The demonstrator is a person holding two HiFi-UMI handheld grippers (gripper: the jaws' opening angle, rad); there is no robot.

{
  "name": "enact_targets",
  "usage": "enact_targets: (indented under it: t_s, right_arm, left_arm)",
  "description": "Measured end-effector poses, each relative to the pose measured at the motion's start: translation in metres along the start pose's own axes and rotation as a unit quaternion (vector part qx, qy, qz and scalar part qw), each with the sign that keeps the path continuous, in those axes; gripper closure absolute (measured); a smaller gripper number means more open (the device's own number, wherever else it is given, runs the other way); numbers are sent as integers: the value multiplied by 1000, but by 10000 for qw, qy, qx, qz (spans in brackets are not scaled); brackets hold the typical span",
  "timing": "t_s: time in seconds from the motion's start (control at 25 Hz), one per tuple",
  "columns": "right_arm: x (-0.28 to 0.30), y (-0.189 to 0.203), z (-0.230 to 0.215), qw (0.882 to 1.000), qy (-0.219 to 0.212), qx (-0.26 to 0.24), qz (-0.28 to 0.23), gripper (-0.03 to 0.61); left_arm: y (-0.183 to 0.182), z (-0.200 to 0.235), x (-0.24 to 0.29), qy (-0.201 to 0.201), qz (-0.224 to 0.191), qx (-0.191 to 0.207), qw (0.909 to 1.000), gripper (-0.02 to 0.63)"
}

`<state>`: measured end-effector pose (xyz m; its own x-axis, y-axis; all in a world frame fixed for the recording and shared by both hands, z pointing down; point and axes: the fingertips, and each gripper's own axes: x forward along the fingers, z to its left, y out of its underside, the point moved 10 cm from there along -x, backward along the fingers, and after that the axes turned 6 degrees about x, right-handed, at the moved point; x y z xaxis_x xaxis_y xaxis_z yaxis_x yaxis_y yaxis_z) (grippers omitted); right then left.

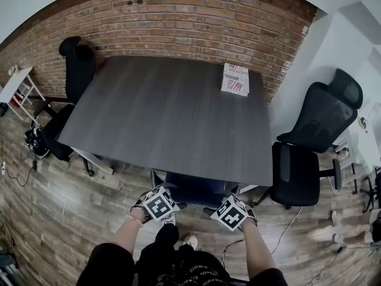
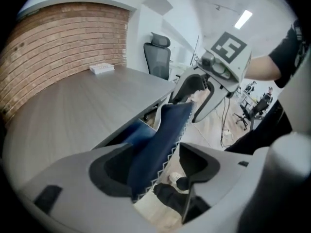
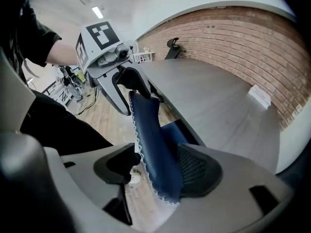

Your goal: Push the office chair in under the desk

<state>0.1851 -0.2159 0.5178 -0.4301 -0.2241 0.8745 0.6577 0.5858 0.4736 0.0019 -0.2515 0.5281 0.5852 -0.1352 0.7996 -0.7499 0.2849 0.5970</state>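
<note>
The office chair's blue backrest (image 1: pixel 194 189) stands against the near edge of the dark grey desk (image 1: pixel 166 118), with its seat beneath the top. My left gripper (image 1: pixel 158 200) is at the backrest's left top corner and my right gripper (image 1: pixel 233 210) at its right. In the left gripper view the blue back (image 2: pixel 165 130) runs between the open jaws of the left gripper (image 2: pixel 158 161), with a gap on one side. In the right gripper view the back (image 3: pixel 150 135) lies between the open jaws of the right gripper (image 3: pixel 150 169), beside the mesh pad.
A printed booklet (image 1: pixel 236 78) lies at the desk's far right corner. One black chair (image 1: pixel 74 76) stands at the desk's left, and another black chair (image 1: pixel 309 148) at its right. A brick wall (image 1: pixel 196 16) runs behind. Cables (image 1: pixel 24 171) lie on the wood floor.
</note>
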Motion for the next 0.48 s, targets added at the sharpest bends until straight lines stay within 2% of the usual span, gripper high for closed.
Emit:
enact_targets:
  t_s: [0.12, 0.24, 0.48]
  right_arm:
    - [-13, -1, -2, 9977, 79, 355, -580, 301]
    - [-27, -2, -3, 9905, 250, 825, -1067, 301]
    - [-50, 4, 1, 9635, 520, 1677, -2021, 301]
  left_arm:
    - [1, -4, -12, -95, -236, -345, 9991, 311]
    - [3, -9, -20, -163, -524, -607, 9966, 311]
    - [-6, -25, -36, -427, -1388, -1105, 9832, 311]
